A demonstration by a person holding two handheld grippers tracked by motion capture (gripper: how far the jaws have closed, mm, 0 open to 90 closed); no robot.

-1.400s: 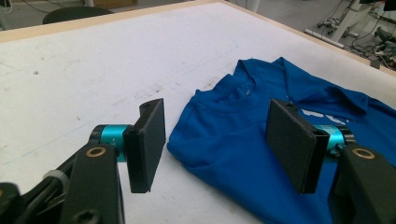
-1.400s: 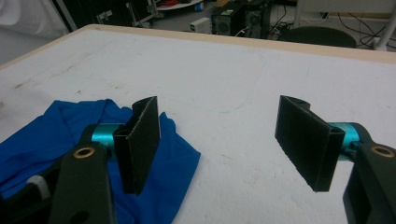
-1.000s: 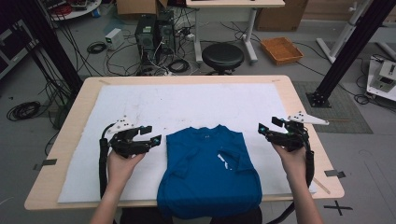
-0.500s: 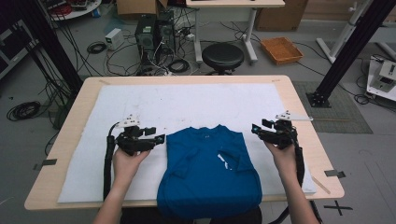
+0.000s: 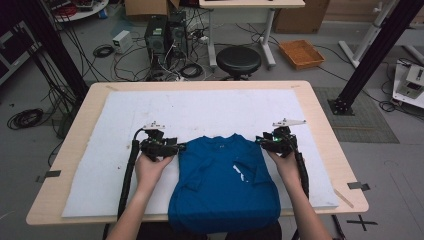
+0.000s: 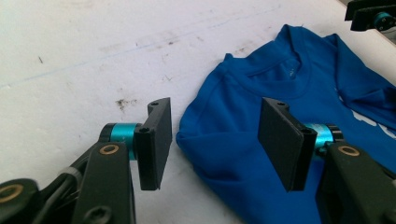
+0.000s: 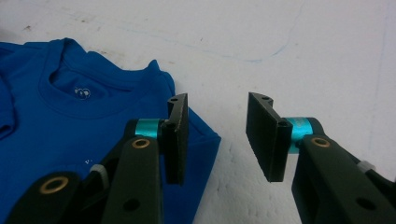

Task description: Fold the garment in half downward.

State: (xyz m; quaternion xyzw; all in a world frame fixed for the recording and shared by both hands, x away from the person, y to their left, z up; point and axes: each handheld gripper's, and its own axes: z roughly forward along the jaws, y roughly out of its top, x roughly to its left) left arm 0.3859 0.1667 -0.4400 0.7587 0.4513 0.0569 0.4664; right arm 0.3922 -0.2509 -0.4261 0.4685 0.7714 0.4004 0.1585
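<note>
A blue T-shirt (image 5: pixel 223 182) lies flat in the lower middle of the high view, on the near part of the white mat, neck opening toward the far side and hem hanging just over the near table edge; both sleeves are folded in over the body, so the outline is a narrow block that widens slightly toward the hem; a small white print shows right of centre on the chest; in the left gripper view the shirt (image 6: pixel 299 107) fills the right half of the frame, its folded shoulder corner at the centre; in the right gripper view the shirt (image 7: pixel 70 121) fills the left side, a small pale mark inside the round collar, its other shoulder corner at centre.
</note>
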